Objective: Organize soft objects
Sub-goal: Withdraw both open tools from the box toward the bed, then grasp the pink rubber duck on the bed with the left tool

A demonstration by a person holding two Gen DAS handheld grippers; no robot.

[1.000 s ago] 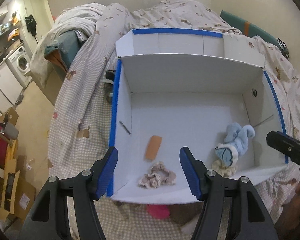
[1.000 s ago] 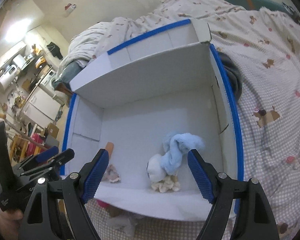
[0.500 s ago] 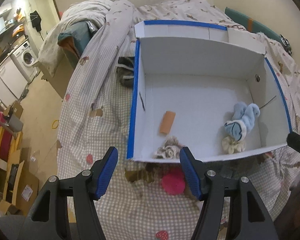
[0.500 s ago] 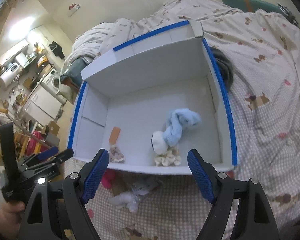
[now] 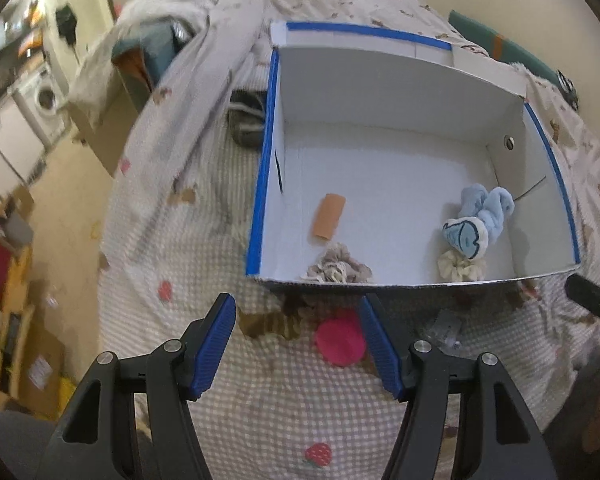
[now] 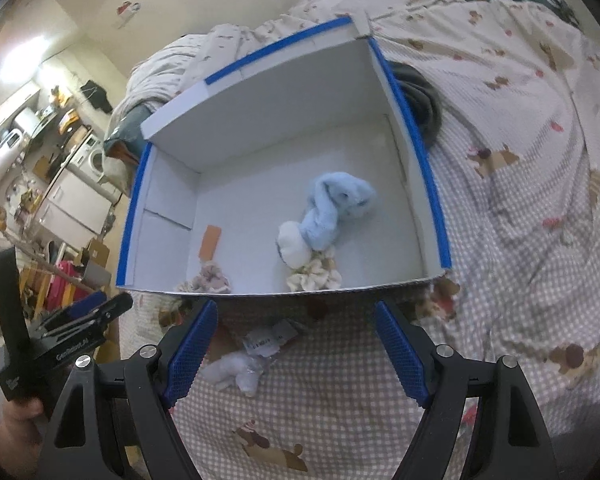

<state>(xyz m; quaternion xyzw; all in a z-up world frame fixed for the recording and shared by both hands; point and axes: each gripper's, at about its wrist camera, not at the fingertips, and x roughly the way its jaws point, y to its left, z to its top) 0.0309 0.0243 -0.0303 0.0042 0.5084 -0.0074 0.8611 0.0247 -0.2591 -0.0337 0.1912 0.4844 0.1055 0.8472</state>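
A white box with blue-taped rims lies on the bed. Inside it are a light blue plush toy, a cream scrunchie and a beige scrunchie. A pink round soft thing lies on the bedspread in front of the box, just beyond my open, empty left gripper. A white plush with a label lies between the fingers of my open, empty right gripper.
An orange tape patch sticks to the box floor. Dark clothing lies left of the box and right of it. The bed's left edge drops to a floor with appliances. The left gripper's body shows in the right wrist view.
Both grippers have pulled back from over the box to the bedspread in front of it. The pink thing and the white plush have come into view.
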